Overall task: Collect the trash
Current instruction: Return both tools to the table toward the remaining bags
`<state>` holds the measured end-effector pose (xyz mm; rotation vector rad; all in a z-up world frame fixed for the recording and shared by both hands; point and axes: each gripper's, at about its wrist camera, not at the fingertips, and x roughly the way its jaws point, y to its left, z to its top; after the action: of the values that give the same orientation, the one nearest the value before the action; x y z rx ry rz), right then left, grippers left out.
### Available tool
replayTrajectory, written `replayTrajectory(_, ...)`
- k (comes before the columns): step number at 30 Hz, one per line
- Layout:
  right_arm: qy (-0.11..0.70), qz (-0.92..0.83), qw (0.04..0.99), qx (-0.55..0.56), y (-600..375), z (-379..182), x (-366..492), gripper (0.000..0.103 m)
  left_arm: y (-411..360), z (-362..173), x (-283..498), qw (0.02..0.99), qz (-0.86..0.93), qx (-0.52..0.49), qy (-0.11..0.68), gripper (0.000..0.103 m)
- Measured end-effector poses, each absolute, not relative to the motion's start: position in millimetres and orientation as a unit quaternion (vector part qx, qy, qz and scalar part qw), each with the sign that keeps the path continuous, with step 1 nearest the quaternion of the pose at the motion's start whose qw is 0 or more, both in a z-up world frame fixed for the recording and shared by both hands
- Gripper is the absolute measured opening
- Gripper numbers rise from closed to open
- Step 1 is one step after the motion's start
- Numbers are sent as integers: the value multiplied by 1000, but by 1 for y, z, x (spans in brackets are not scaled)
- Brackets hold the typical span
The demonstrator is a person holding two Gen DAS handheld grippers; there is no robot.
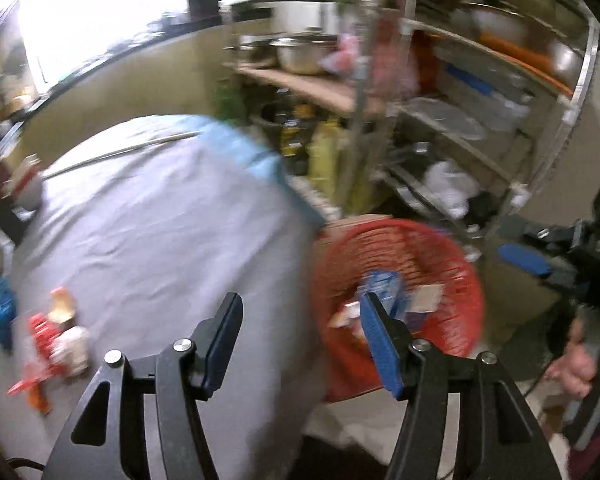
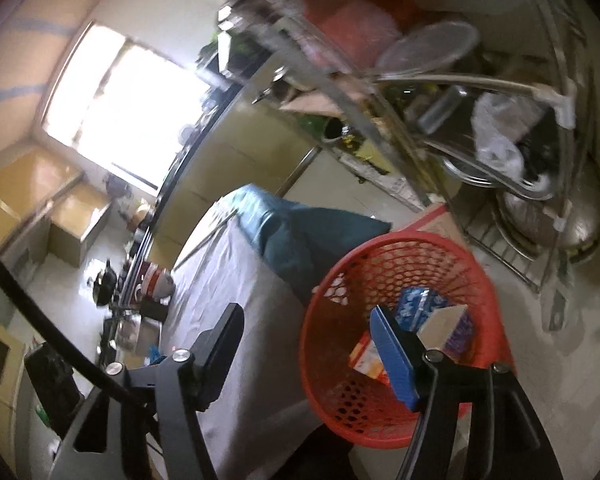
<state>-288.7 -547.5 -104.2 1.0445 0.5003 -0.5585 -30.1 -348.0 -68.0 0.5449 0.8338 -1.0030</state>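
Both grippers (image 1: 300, 340) (image 2: 306, 344) gape empty beside the basket rim (image 2: 380, 240).

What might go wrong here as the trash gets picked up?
The wrappers lie near the near edge of the grey cloth, so a clumsy grab might push them off. The red basket stands on the floor beside the table, not under it, so a dropped piece may miss it. Both views are blurred, so aim may suffer.
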Motion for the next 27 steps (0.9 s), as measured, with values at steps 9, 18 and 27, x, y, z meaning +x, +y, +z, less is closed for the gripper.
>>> replayTrajectory(9,300,-170,837,424,-475,-93,-178,70,-214,-72,36,830,-324,210,402,63)
replayTrajectory(18,363,-65,866,337,-377,-89,-58,66,-61,-80,113,875,-172,102,440,65)
replayTrajectory(27,426,-19,836,344,-334,-126,9,58,-14,-91,136,875,-146,41,460,65)
